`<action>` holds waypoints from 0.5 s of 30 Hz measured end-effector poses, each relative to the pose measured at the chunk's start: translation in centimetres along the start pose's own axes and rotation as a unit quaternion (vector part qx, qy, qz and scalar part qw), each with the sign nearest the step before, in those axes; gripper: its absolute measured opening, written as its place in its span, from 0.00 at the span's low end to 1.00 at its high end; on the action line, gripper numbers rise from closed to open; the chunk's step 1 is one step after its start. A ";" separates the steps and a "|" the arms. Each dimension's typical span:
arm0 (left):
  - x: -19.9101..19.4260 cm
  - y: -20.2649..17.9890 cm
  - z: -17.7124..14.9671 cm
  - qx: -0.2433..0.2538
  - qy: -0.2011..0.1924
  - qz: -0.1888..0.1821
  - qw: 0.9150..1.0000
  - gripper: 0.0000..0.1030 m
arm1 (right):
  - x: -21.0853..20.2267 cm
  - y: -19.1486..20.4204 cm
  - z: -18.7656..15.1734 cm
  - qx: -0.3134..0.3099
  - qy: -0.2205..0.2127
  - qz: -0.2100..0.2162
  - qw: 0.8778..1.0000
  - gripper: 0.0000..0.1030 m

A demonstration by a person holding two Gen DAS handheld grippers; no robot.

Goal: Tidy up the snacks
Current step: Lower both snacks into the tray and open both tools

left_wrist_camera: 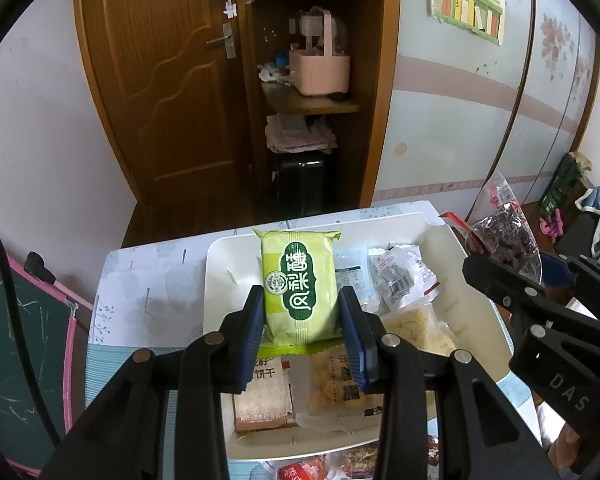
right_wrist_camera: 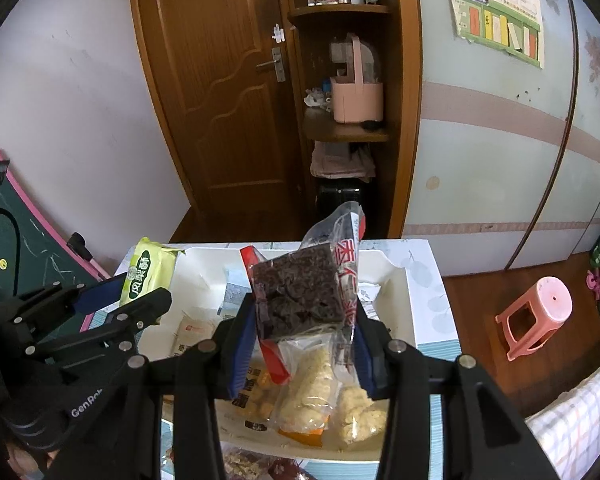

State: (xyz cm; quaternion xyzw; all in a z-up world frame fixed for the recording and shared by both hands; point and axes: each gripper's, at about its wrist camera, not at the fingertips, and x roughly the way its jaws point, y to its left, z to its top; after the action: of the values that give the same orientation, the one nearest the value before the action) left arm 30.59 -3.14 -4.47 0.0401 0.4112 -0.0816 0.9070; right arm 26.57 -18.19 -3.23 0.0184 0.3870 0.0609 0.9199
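The left gripper (left_wrist_camera: 302, 334) clamps its blue-padded fingers on a glossy, pillow-shaped green snack packet (left_wrist_camera: 299, 284) with dark green lettering and crimped ends, held above the left part of a white, round-cornered plastic tray (left_wrist_camera: 220, 280). The right gripper (right_wrist_camera: 306, 344) pinches a crinkly clear bag (right_wrist_camera: 300, 292) with red print holding a square slab of dark, lumpy pieces, raised over the tray's near middle. In the tray lie clear wrappers of pale crumbly cakes (right_wrist_camera: 312, 384) and printed biscuit packs (left_wrist_camera: 262, 394), on a leaf-patterned table (left_wrist_camera: 140, 292).
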 end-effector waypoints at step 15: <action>4.8 1.2 -3.3 0.005 0.046 0.024 0.999 0.95 | 6.4 -2.6 -3.5 0.049 0.112 -0.019 0.992 0.51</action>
State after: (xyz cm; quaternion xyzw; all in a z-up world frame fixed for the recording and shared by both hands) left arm 31.45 -2.01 -10.23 0.0577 0.4509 -0.0601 0.8887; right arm 28.77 -19.99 -10.38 0.0492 0.4906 0.0265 0.8696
